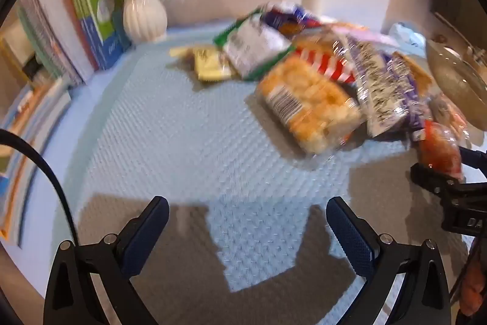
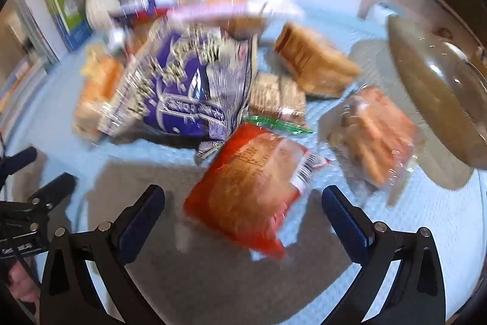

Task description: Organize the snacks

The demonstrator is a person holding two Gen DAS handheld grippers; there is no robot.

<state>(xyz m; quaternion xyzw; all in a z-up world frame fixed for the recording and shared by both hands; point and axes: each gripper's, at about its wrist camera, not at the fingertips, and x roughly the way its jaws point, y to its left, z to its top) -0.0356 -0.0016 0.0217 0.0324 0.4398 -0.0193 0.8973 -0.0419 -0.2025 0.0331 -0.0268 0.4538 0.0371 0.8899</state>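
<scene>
Far left: books point(image 1: 88, 20) are seen stood on edge against the wall, with a white ribbed vase point(image 1: 145, 15) just beside them.
Surface: a pale blue textured cloth point(image 1: 182, 142) is spread over the tabletop; both views are blurred.
Left tool point(image 1: 247, 218): its jaws are spread wide, nothing is gripped, and only bare cloth and shadow are seen between the fingers.
Snack pile, left view: a yellow packet point(image 1: 211, 67) is lying nearest the vase, a green-edged packet point(image 1: 252, 46) is next to it, and a clear pack of golden puffs point(image 1: 307, 102) is lying in front of a red-striped packet point(image 1: 328, 64).
Centre: a purple bag point(image 2: 182, 87) is propped on the heap, leaning on its neighbours.
Right tool point(image 2: 243, 204): its jaws are held fully apart, nothing is clasped, and a red packet point(image 2: 252, 188) is framed between the fingers without either pad being seen to touch it.
Right of the red packet: a clear pack of orange-pink biscuits point(image 2: 374, 133) is lying apart from it, and a brown wafer pack point(image 2: 313, 63) is seen further back.
Far right: a glass bowl point(image 2: 435, 87) is standing at the edge of the cloth, near the biscuits.
</scene>
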